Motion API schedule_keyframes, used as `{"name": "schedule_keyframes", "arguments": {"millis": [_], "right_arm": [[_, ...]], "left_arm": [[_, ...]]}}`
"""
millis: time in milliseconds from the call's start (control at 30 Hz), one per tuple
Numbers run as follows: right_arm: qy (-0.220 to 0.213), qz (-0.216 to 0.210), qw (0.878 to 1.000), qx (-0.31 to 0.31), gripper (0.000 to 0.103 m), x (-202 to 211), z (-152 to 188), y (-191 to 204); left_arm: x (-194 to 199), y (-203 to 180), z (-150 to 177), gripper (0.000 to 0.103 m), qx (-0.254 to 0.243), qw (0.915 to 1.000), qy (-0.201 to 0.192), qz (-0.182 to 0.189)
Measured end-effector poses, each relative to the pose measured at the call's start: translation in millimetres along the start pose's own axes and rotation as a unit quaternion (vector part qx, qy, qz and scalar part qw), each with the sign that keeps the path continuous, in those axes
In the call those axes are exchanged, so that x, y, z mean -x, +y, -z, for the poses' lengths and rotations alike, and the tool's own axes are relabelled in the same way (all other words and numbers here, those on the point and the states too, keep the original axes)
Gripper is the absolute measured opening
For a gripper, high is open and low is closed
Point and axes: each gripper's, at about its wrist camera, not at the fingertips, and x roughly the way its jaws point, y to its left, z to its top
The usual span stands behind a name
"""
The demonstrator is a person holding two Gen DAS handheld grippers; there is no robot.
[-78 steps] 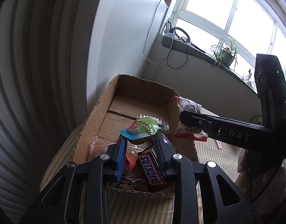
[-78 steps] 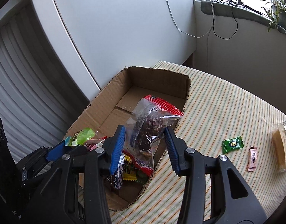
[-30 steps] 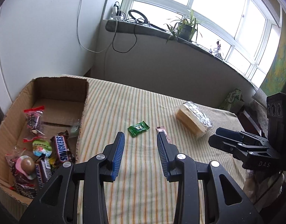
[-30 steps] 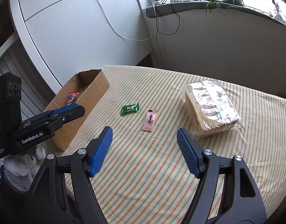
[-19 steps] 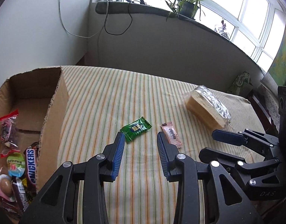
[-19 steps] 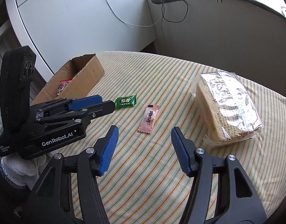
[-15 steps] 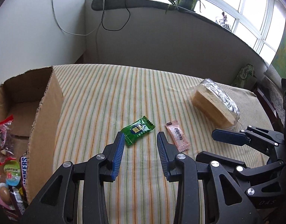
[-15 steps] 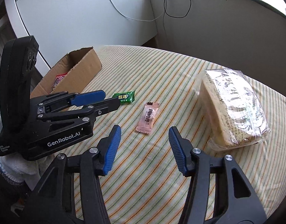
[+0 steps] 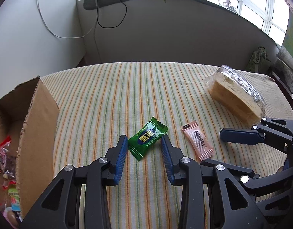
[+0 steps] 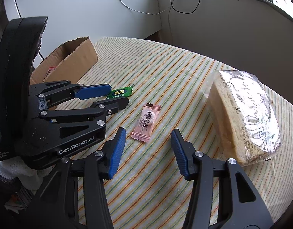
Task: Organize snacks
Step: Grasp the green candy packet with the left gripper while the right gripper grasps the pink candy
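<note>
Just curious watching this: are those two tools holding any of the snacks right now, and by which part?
Neither. The left tool brackets the green candy without pinching; the right tool's jaws are closing short of the pink candy.

left gripper (image 9: 143, 143): black angular linkage, cut-out triangles, silver screws | blue ribbed pads (image 9: 121, 156) | white "GenRobot.AI" and small "Data Acquisition System" print on side, tall curved black housing behind | right gripper (image 10: 148, 140): same black frame, blue ribbed pads (image 10: 116, 153), silver screws | white knitted fabric seen beneath left gripper body

On the table (image 9: 127, 87), the box (image 9: 35, 126) lies left, candies (image 9: 147, 138) centre, bread (image 9: 236, 95) right.
</note>
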Motion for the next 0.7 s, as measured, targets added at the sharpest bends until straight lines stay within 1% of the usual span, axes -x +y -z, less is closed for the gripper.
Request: {"name": "schedule_keyframes", "arguments": {"millis": [167, 367, 400, 567, 600, 667, 700], "right_arm": [[0.001, 0.011, 1.0, 0.008, 0.051, -4.4, -3.3, 3.8], [0.0, 0.03, 0.999, 0.021, 0.051, -10.8, -8.3, 9.3], [-0.001, 0.033, 0.999, 0.023, 0.049, -11.8, -8.9, 10.3], [-0.002, 0.055, 0.998, 0.033, 0.036, -18.6, -14.2, 15.5], [-0.003, 0.06, 0.998, 0.037, 0.033, -19.7, -14.8, 16.8], [-0.004, 0.068, 0.997, 0.041, 0.027, -21.6, -16.3, 18.0], [-0.005, 0.072, 0.997, 0.039, 0.021, -21.8, -16.8, 17.7]], "left_arm": [[-6.6, -0.2, -7.9, 0.035, 0.008, 1.0, 0.0, -0.003], [-12.7, 7.7, -12.2, 0.034, 0.026, 0.9996, 0.002, 0.013], [-13.1, 9.3, -12.5, 0.033, 0.03, 0.9994, 0.002, 0.015], [-11.7, 17.1, -12.3, 0.026, 0.039, 0.9992, -0.001, 0.011], [-11.3, 18.0, -12.1, 0.023, 0.041, 0.9991, -0.002, 0.008], [-10.4, 19.2, -11.6, 0.023, 0.045, 0.9989, -0.002, 0.011], [-9.7, 18.7, -10.8, 0.022, 0.047, 0.9988, -0.002, 0.013]]}}
